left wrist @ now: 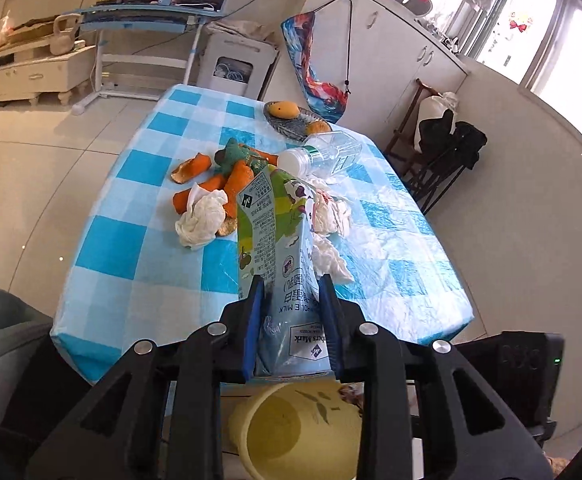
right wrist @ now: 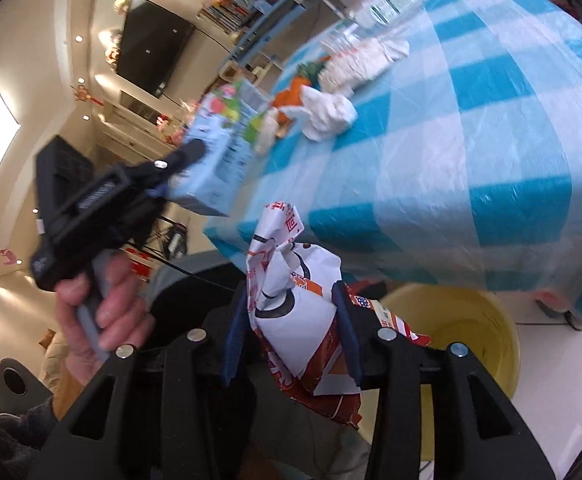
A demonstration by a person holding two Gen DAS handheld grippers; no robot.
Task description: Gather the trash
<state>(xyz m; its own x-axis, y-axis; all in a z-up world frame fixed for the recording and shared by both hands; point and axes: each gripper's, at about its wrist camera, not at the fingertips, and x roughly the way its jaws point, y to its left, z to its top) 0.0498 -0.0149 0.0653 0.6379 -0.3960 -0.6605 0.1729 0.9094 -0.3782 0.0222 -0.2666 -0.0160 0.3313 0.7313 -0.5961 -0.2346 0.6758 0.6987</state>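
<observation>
Bright daylight from the window (left wrist: 547,36); right view motion-blurred, edges warped.

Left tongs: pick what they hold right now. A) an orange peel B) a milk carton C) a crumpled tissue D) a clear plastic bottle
B: the left tongs are shut on the light-blue milk carton, whose base sits between the blue pads, while the bottle, tissue and peel lie on the table.
</observation>
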